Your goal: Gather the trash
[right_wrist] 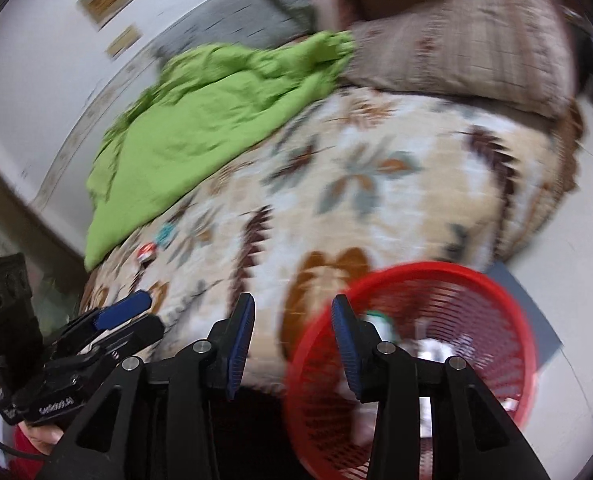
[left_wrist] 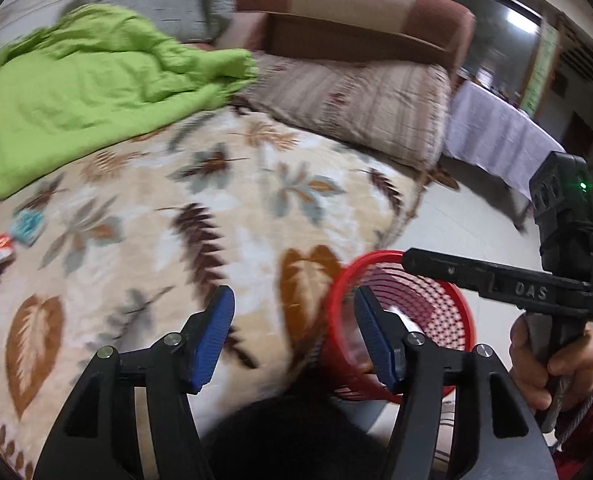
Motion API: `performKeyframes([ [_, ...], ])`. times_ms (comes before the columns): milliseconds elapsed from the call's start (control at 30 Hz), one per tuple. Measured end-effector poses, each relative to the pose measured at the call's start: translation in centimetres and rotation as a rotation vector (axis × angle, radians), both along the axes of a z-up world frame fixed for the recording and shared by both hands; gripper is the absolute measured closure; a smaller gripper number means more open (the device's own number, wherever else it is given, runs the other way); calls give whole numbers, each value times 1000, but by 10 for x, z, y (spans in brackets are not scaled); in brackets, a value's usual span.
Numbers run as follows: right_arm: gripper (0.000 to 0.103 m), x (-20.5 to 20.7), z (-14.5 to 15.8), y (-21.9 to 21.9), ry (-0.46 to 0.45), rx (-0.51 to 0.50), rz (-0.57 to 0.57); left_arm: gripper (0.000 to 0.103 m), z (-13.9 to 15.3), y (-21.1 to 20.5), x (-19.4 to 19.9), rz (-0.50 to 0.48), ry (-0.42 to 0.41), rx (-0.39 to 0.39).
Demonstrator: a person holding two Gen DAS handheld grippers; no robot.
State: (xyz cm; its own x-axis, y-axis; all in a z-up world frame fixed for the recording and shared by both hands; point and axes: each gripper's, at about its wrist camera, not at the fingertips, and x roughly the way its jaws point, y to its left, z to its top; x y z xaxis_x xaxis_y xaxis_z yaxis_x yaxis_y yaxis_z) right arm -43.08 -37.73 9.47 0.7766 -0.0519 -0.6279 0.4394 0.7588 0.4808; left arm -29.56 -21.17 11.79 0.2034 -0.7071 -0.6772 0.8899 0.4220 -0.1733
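A red mesh basket (left_wrist: 348,276) stands on the floor against the bed's near edge. In the right wrist view the basket (right_wrist: 436,270) holds blurred pale scraps (right_wrist: 432,350). On the leaf-patterned bedspread (left_wrist: 224,208) lie a red-and-white wrapper (left_wrist: 0,254) and a teal wrapper (left_wrist: 26,226), far to the left. The right wrist view shows them small, the red wrapper (right_wrist: 146,250) beside the teal wrapper (right_wrist: 164,236). My left gripper (left_wrist: 294,336) is open and empty over the bed's edge, its right finger over the basket. My right gripper (right_wrist: 292,344) is open and empty beside the basket rim.
A crumpled green blanket (left_wrist: 88,92) covers the bed's far left. A striped pillow (left_wrist: 356,100) and a brown cushion (left_wrist: 356,12) lie at the head. A white-clothed table (left_wrist: 492,132) stands beyond on pale floor (left_wrist: 468,224). A hand (left_wrist: 556,360) grips the right gripper's black body (left_wrist: 528,292).
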Motion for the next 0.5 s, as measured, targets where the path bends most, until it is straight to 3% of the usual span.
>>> performKeyframes([
  [333, 50, 119, 11, 72, 4, -80, 228, 36, 1, 86, 87, 268, 20, -41],
  [500, 49, 161, 8, 96, 13, -57, 294, 27, -7, 132, 140, 433, 46, -53],
])
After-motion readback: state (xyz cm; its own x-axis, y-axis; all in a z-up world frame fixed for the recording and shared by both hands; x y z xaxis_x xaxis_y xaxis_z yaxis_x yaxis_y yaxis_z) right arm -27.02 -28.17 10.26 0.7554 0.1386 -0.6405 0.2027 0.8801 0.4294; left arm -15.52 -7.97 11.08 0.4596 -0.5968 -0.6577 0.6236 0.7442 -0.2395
